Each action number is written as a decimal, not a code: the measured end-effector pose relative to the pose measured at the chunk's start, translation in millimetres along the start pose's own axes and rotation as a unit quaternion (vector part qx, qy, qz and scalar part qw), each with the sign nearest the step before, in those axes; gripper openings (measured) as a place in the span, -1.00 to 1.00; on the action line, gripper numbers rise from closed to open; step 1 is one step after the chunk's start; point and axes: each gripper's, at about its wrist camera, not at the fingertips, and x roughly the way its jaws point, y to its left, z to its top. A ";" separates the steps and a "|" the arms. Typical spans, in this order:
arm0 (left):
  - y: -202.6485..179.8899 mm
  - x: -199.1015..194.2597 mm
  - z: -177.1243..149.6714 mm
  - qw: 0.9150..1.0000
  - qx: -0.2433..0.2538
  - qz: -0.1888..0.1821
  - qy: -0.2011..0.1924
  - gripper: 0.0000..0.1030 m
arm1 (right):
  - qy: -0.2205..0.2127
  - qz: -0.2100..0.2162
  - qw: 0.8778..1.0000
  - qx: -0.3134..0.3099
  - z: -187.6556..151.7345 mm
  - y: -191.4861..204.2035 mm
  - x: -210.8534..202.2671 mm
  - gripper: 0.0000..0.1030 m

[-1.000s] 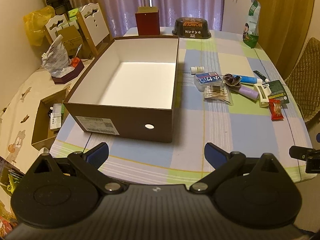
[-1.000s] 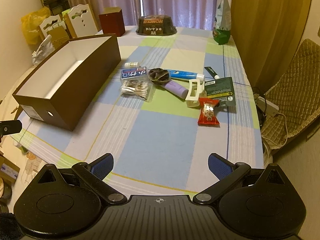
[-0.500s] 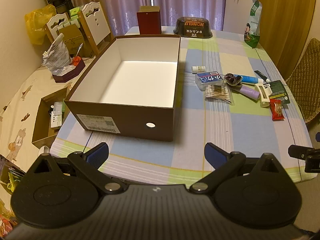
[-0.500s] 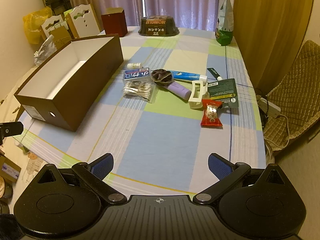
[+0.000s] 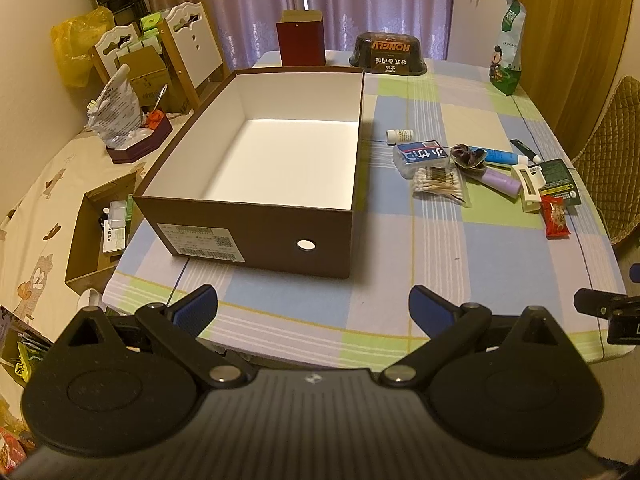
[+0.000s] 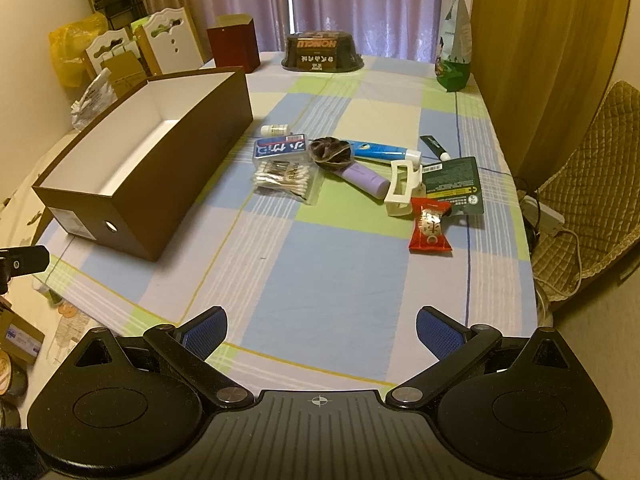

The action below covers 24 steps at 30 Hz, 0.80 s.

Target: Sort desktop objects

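Hovering over the desk (image 6: 320, 280), left claw (image 5: 313, 305) and right claw (image 6: 322, 330) both wide, holding nothing. Box (image 5: 256, 224) sits left of the clutter pile (image 6: 360, 172).

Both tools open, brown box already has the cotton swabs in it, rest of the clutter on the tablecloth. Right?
Not quite. The brown box is empty in the left wrist view; the cotton swabs lie on the tablecloth with the other clutter. Left tool and right tool are open.

Other claw (image 5: 612, 314) cut off at edge; box label (image 5: 200, 242) print too small to read
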 end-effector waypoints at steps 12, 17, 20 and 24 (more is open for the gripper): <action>7.6 1.5 -3.8 1.000 0.000 -0.011 0.001 0.98 | 0.000 -0.003 1.000 0.004 -2.5 6.4 0.0 1.00; 8.2 5.2 -5.6 1.000 0.003 -0.027 0.004 0.98 | 0.000 -0.007 1.000 0.008 -5.0 7.3 0.5 1.00; 5.0 6.6 -6.6 0.999 0.010 -0.037 0.002 0.98 | 0.002 -0.008 1.000 0.013 -6.9 5.8 1.5 1.00; -3.2 9.5 -5.6 0.998 0.022 -0.053 0.001 0.98 | 0.006 -0.012 1.000 0.024 -7.8 0.0 4.2 1.00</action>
